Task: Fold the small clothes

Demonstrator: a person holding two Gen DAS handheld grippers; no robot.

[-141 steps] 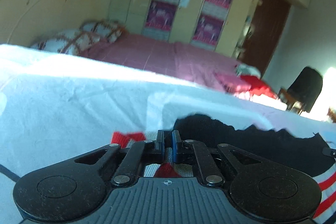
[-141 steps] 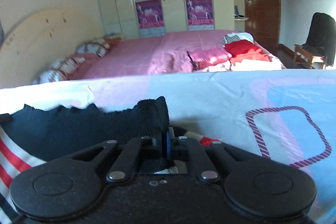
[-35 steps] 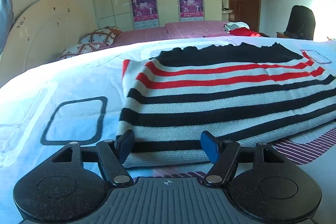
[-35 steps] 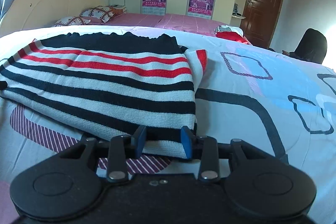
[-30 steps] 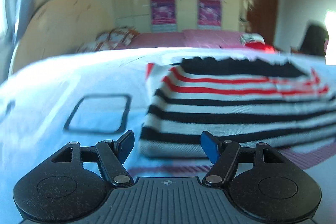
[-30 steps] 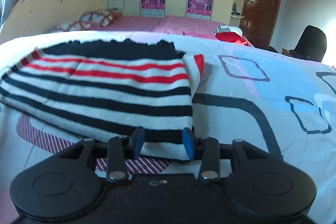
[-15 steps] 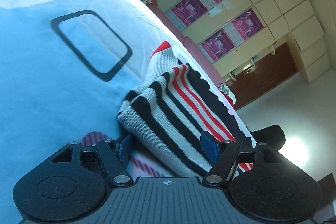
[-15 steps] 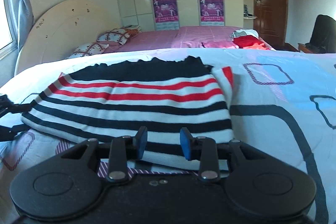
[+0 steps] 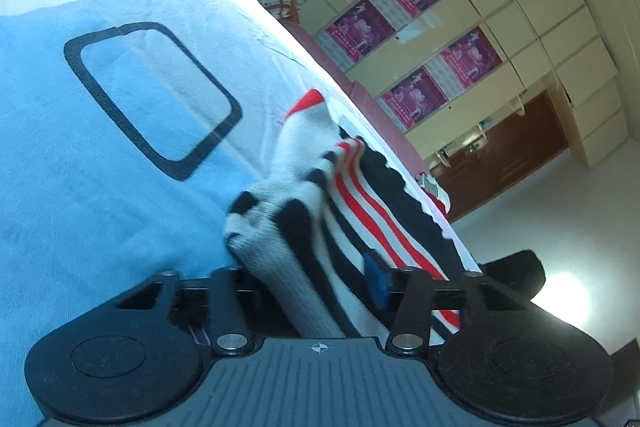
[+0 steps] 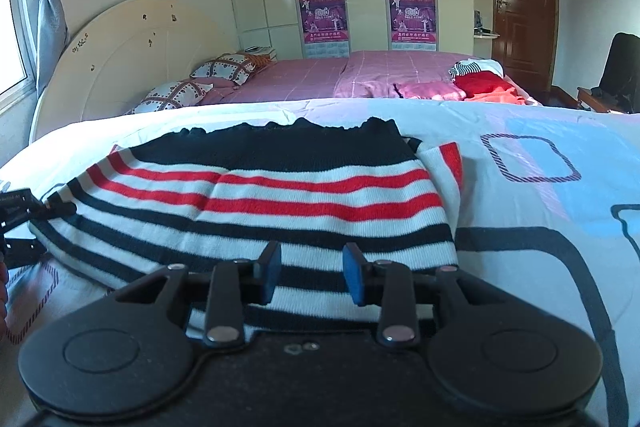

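On the bed's pale patterned quilt (image 10: 540, 211), a striped knit sweater (image 10: 256, 195) was laid flat, half-folded, with black, white and red bands of soft, ribbed yarn. Its left edge was bunched between the closing jaws of the left hand-held gripper (image 9: 316, 283), rolled on its side, while the right hand-held gripper (image 10: 310, 271) was held unclenched over the near hem, nothing pinched. The knit was judged light, limp and stretchy, best taken at corners or hem.
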